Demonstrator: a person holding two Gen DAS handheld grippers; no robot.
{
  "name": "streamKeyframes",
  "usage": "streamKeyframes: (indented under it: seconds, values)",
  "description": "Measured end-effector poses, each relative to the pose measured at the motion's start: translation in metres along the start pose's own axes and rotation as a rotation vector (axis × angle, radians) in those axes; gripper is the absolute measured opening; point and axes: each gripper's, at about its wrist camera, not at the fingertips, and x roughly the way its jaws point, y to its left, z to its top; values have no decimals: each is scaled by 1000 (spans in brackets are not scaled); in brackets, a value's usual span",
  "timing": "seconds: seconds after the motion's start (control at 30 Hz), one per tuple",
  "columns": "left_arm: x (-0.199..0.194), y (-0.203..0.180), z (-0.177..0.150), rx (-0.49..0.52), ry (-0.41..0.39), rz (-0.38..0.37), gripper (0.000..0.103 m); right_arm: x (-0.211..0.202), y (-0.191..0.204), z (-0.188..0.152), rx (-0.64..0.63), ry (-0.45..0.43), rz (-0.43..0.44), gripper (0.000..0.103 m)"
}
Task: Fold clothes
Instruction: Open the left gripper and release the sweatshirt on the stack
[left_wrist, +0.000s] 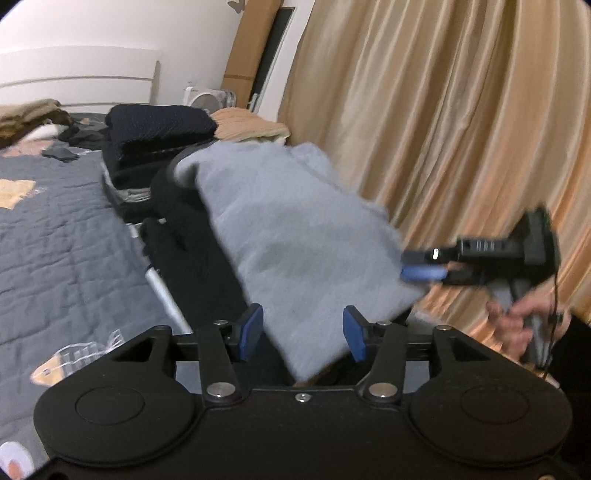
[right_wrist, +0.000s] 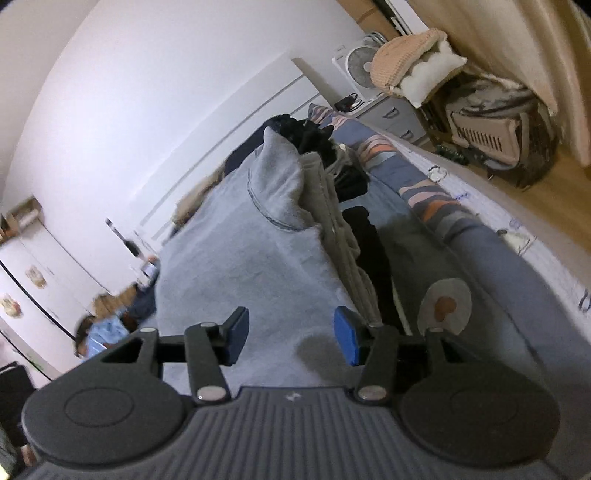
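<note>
A folded light grey-blue garment (left_wrist: 295, 229) lies on top of a pile of folded dark clothes (left_wrist: 192, 229) at the bed's edge. My left gripper (left_wrist: 303, 332) is open, its blue pads (left_wrist: 251, 332) on either side of the garment's near corner without pressing it. My right gripper (left_wrist: 421, 264), held by a hand (left_wrist: 517, 321), is at the garment's right edge. In the right wrist view the right gripper (right_wrist: 291, 336) stands open just above the same garment (right_wrist: 251, 266), with nothing pinched between its pads.
A grey quilted bed cover (left_wrist: 55, 240) spreads to the left, with a black folded stack (left_wrist: 159, 125) and loose clothes near the white headboard (left_wrist: 74, 74). A tan curtain (left_wrist: 443, 110) hangs close on the right. A fan (right_wrist: 360, 62) and a basket (right_wrist: 491, 129) stand beyond the bed.
</note>
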Motion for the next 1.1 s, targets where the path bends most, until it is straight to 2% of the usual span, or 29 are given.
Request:
streamKeyframes:
  seconds: [0.03, 0.17, 0.27, 0.43, 0.53, 0.6, 0.73, 1.1]
  values:
    - [4, 2, 7, -14, -10, -34, 48, -2, 1, -1, -1, 0, 2, 51]
    - [28, 16, 35, -129, -25, -222, 63, -1, 3, -1, -7, 1, -5, 52]
    - [54, 30, 52, -231, -24, -342, 64, -1, 3, 0, -8, 3, -7, 52]
    - [101, 61, 61, -368, 18, -414, 64, 1, 3, -1, -19, 9, -12, 52]
    - [118, 82, 63, -400, 30, -453, 64, 2, 2, -1, -27, 11, -5, 52]
    - [123, 95, 69, -404, 22, -467, 64, 2, 1, 0, -31, 11, 4, 52]
    - [136, 128, 79, -489, -6, -424, 64, 5, 0, 0, -39, 25, 7, 52]
    - [199, 180, 103, -578, 41, -291, 64, 5, -4, 0, -39, 27, 29, 52]
